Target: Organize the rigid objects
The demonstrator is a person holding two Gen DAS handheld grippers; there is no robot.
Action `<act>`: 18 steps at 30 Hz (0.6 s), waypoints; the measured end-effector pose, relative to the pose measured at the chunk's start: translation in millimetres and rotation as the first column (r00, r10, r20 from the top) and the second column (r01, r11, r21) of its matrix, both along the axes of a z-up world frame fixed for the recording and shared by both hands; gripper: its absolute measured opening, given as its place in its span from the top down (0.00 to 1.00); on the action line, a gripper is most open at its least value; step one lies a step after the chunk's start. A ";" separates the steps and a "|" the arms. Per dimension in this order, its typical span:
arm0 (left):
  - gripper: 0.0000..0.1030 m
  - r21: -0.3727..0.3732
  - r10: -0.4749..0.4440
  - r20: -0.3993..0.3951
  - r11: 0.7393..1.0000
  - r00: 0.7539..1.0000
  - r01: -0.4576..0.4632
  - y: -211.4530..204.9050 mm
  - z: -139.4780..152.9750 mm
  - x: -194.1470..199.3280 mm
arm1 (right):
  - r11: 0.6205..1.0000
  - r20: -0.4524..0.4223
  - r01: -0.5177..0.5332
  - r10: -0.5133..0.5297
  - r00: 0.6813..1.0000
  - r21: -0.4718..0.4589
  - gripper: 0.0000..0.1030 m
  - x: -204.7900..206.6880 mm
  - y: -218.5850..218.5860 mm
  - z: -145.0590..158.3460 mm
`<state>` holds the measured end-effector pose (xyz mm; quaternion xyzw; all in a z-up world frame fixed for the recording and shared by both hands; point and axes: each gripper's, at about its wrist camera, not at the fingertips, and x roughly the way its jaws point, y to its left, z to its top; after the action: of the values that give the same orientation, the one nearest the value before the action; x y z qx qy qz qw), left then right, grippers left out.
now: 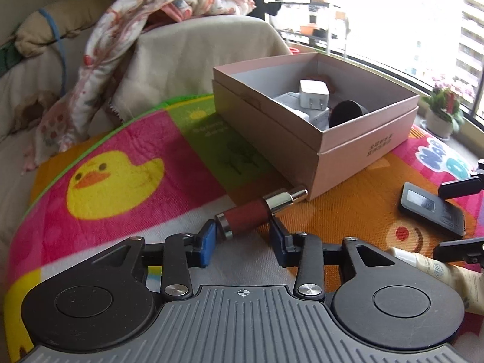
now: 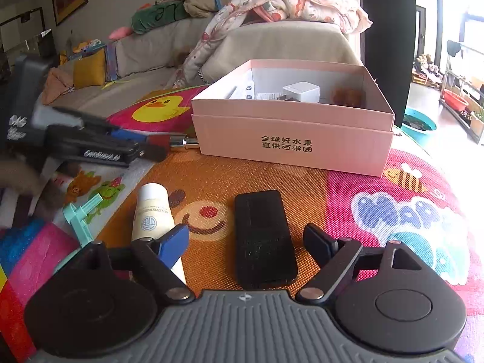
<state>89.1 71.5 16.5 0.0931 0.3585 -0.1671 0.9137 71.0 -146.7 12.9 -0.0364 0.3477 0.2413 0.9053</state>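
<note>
A pink cardboard box (image 1: 338,148) stands open on the colourful play mat; it also shows in the right wrist view (image 2: 290,133). Inside lie a white charger (image 1: 313,92) and a black round object (image 1: 348,112). A dark red and silver cylinder (image 1: 260,208) lies on the mat against the box's near corner. My left gripper (image 1: 245,239) is open, its blue pads either side of the cylinder's near end. My right gripper (image 2: 251,242) is open around a flat black device (image 2: 263,239) lying on the mat. A cream tube (image 2: 154,214) lies beside its left finger.
A teal plastic clip (image 2: 80,214) lies left of the tube. A sofa with a patterned blanket (image 1: 145,21) stands behind the mat. A potted plant (image 1: 444,109) sits by the window. The left gripper shows at the left of the right wrist view (image 2: 99,142).
</note>
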 end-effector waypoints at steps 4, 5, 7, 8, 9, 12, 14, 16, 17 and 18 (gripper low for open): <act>0.57 -0.041 -0.081 -0.046 0.996 0.996 0.079 11.8 5.1 -5.3 | 1.000 0.003 -0.003 0.003 1.000 -0.013 0.17 -0.8 2.3 -0.6; 0.57 -0.059 -0.084 -0.052 0.995 0.995 0.081 15.2 6.4 -9.7 | 1.000 0.003 -0.004 0.004 1.000 -0.013 0.17 -1.1 2.3 -0.8; 0.57 -0.064 -0.065 -0.042 0.996 0.997 0.062 21.5 9.1 -19.7 | 1.000 0.000 -0.007 0.007 1.000 -0.012 0.15 -0.8 2.4 -0.8; 0.57 -0.061 -0.056 -0.023 0.997 0.998 0.055 24.4 11.8 -25.4 | 1.000 0.000 -0.009 0.009 1.000 -0.014 0.15 -0.7 3.2 -0.6; 0.58 -0.064 -0.056 0.001 0.996 0.998 0.056 27.0 15.3 -31.0 | 1.000 0.000 -0.011 0.011 1.000 -0.017 0.14 -0.9 3.7 -0.7; 0.58 -0.119 -0.095 0.072 0.988 0.993 0.103 30.1 27.5 -35.5 | 1.000 0.000 -0.014 0.014 1.000 -0.020 0.13 -0.9 4.4 -0.9; 0.58 -0.119 -0.152 0.078 0.980 0.985 0.160 23.1 30.0 -28.9 | 1.000 -0.003 -0.018 0.018 1.000 -0.021 0.11 -0.3 4.7 -0.8; 0.58 -0.056 -0.220 0.040 0.973 0.975 0.222 7.3 24.9 -21.8 | 0.999 -0.004 -0.022 0.022 1.000 -0.026 0.11 -0.1 5.8 -0.8; 0.58 -0.020 -0.245 0.016 0.969 0.969 0.245 -0.5 20.4 -20.1 | 0.999 -0.002 -0.022 0.022 1.000 -0.029 0.11 -0.3 6.2 -0.7; 0.56 0.018 -0.256 0.000 0.966 0.967 0.256 -7.7 15.5 -19.9 | 0.999 -0.002 -0.021 0.021 1.000 -0.030 0.11 -0.5 6.3 -0.8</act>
<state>69.1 63.8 32.0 0.1468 0.3438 -0.2805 0.8841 70.5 -140.4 12.1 -0.0533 0.3515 0.2455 0.9019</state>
